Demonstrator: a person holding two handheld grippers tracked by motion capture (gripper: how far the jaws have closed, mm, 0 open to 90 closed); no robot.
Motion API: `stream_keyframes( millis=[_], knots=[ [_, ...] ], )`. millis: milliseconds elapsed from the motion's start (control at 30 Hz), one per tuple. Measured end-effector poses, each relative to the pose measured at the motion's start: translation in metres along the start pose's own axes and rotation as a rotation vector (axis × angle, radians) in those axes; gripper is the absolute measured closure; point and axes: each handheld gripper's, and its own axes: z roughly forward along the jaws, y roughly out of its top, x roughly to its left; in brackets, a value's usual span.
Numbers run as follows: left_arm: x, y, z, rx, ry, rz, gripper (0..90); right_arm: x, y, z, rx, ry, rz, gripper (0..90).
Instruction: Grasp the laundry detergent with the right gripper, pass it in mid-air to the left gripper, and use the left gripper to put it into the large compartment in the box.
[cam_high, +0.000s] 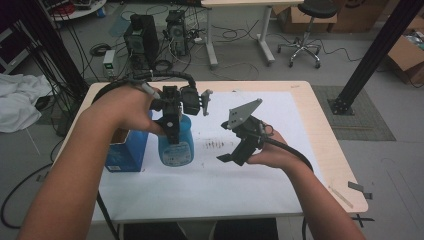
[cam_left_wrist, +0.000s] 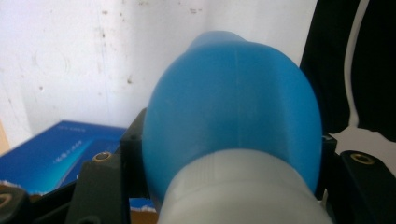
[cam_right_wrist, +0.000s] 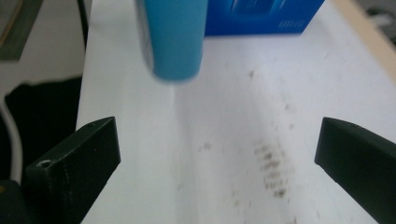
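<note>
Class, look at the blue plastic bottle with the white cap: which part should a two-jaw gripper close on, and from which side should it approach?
Probably the shoulder just below the white cap, approached from above. The blue plastic bottle hangs upright and narrows there, so the jaws span it, as the left gripper shows, clamped on it. The right gripper stands open beside it, holding nothing.
</note>
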Motion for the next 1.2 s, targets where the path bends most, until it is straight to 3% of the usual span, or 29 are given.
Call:
stream_keyframes(
  millis=[33,67,100,133,267,400,433,500,567,667,800,900,967,1200],
  knots=[
    [0.001,-0.001,-0.003,0.006,-0.005,-0.011,38.5,0.000,0.000,0.000,0.000,0.000,0.000,0.0],
    [0.004,-0.004,-0.007,0.003,-0.017,-0.036,38.4,0.000,0.000,-0.001,0.033,0.002,-0.005,0.0],
    [0.007,-0.008,-0.011,0.001,-0.028,-0.059,38.4,0.000,-0.001,-0.004,0.106,0.022,-0.015,0.0],
    [0.007,-0.008,-0.011,0.001,-0.028,-0.059,38.4,0.000,-0.001,-0.004,0.106,0.022,-0.015,0.0],
    [0.015,-0.021,-0.022,0.005,-0.043,-0.148,38.4,0.000,-0.001,-0.010,0.214,0.036,-0.036,0.0],
    [0.028,-0.039,-0.036,0.010,-0.079,-0.301,38.4,-0.002,-0.001,-0.017,0.313,0.048,-0.055,0.0],
    [0.028,-0.039,-0.036,0.010,-0.079,-0.301,38.4,-0.003,-0.001,-0.018,0.329,0.038,-0.059,0.0],
    [0.033,-0.050,-0.044,0.004,-0.104,-0.378,38.3,-0.004,-0.002,-0.020,0.348,0.028,-0.055,0.0],
    [0.035,-0.056,-0.050,-0.002,-0.108,-0.423,38.3,-0.008,-0.004,-0.025,0.382,0.027,-0.052,0.0],
    [0.040,-0.066,-0.059,-0.003,-0.104,-0.497,38.3,-0.008,-0.003,-0.028,0.402,0.025,-0.061,0.0],
    [0.047,-0.083,-0.072,-0.007,-0.084,-0.650,38.3,-0.009,0.000,-0.033,0.425,0.028,-0.080,0.0],
    [0.051,-0.096,-0.077,0.018,-0.051,-0.752,38.3,-0.011,0.001,-0.036,0.440,0.021,-0.094,0.0],
    [0.053,-0.102,-0.079,0.036,-0.043,-0.794,38.4,-0.011,0.001,-0.036,0.441,0.017,-0.096,0.0],
    [0.065,-0.134,-0.088,0.014,-0.057,-1.008,38.3,-0.012,-0.002,-0.037,0.453,0.023,-0.112,0.0]
  ],
)
